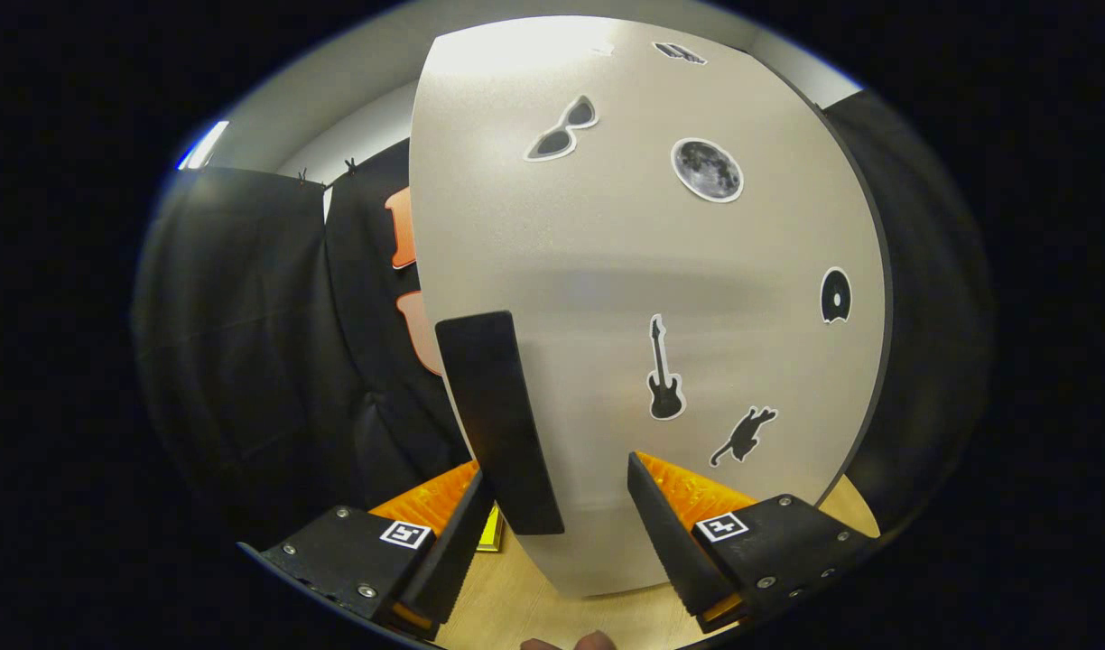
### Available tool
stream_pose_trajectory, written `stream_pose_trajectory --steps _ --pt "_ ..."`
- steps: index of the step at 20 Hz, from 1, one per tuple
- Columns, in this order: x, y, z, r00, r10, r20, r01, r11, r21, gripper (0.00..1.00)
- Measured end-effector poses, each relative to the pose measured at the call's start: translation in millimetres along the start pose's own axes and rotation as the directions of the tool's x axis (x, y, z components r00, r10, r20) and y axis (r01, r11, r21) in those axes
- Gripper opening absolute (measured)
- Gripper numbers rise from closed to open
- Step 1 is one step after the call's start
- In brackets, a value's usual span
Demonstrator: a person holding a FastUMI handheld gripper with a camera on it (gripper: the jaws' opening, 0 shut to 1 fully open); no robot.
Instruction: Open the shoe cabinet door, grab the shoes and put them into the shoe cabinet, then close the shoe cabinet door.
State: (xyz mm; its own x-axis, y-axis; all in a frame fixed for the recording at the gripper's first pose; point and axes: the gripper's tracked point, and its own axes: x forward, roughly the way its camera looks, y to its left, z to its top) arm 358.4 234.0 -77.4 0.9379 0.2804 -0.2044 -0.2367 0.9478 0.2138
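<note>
The shoe cabinet door [643,298], a pale panel with a dark edge, stands just ahead of the gripper [552,533] and takes up most of the gripper view. A black handle [498,420] runs upright along the door's left edge, its lower end sitting between the fingers [670,533], nearer the left one. The fingers are spread wide and press on nothing. Stickers dot the panel: sunglasses [563,129], a moon [707,170], a guitar [664,370] and a cat [744,434]. Wooden floor [507,600] shows below.

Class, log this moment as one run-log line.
phase: door | tool: open, astride black handle | cabinet door: stickered | shoes: unseen
</note>
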Motion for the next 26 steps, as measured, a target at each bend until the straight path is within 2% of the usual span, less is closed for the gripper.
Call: stream_pose_trajectory --steps 9,14,20,26 --pt "-51 -11 3 0.999 -0.033 0.025 0.034 0.998 -0.061 0.92" --pt "-89 -33 10 0.993 -0.102 0.051 0.107 0.99 -0.091 0.92" --pt "-127 -54 19 0.988 -0.142 0.066 0.147 0.986 -0.076 0.92" --pt "-187 -67 37 0.98 -0.174 0.1 0.18 0.982 -0.056 0.92"
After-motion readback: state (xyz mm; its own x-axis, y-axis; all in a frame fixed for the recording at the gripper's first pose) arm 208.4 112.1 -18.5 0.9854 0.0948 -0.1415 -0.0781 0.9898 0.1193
